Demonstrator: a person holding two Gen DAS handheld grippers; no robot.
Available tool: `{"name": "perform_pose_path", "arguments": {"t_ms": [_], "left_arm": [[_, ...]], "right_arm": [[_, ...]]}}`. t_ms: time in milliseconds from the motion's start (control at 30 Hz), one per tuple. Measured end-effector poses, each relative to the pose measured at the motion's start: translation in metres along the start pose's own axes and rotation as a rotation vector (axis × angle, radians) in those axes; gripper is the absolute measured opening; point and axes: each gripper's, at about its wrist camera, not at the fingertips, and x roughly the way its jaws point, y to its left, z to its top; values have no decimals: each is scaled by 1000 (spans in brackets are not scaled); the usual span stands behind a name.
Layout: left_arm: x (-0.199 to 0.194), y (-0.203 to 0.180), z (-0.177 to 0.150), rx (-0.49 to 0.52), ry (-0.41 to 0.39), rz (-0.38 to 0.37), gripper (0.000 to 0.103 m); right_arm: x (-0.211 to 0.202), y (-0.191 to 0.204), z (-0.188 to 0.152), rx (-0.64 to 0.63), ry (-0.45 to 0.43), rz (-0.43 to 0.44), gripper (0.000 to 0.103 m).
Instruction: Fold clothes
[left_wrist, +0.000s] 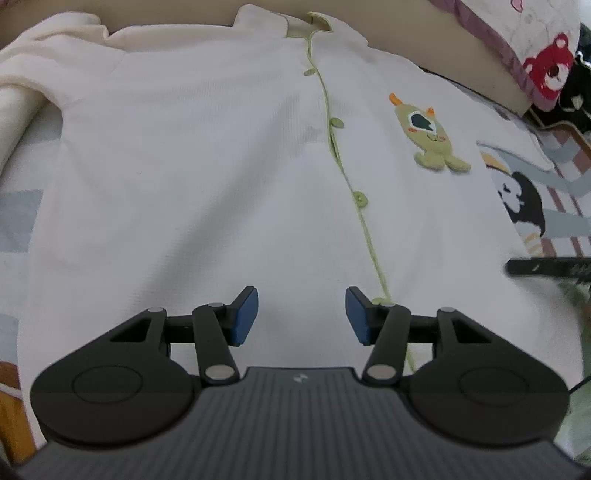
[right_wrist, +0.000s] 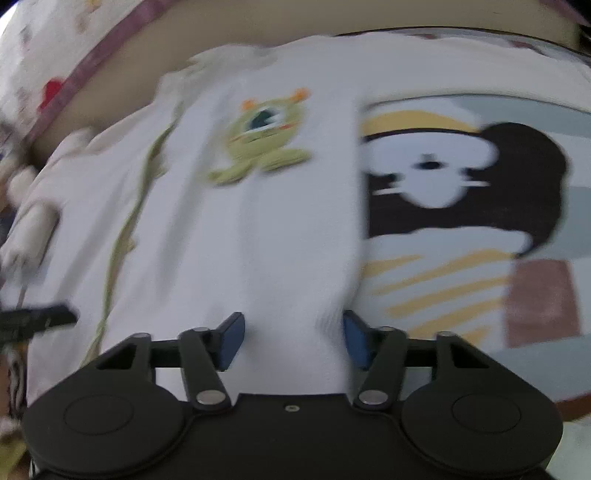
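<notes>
Spreading wide, the left gripper (left_wrist: 301, 315) hovers over the lower front of a white shirt (left_wrist: 207, 177), its blue pads (left_wrist: 244, 315) holding nothing. The right gripper (right_wrist: 293, 339) is equally wide apart at the shirt's side hem. Only the left view shows the green buttons (left_wrist: 360, 199) sharply; the right view is blurred, though the green monster patch (right_wrist: 264, 136) reads. The shirt lies flat on a cartoon-printed bedsheet (right_wrist: 461, 221); a pillow (left_wrist: 535, 40) is cut off by the frame.
</notes>
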Motion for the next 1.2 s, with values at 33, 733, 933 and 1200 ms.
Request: {"name": "perform_pose_path", "arguments": {"t_ms": [33,733,933,1200], "left_arm": [[0,0,0,1,1,-1,52],[8,-39,-35,149,259,-312,53],[-22,-70,-24,283,-84,-294,58],[6,-96,99,277,-51,-171,69]], "right_arm": [[-5,6,-2,-5,-19,-5,6],[-14,5,-23,-37,71,-219,23],[-63,5,21,-45,31,-171,54],[-114,-10,166,-112,-36,-237,55]]}}
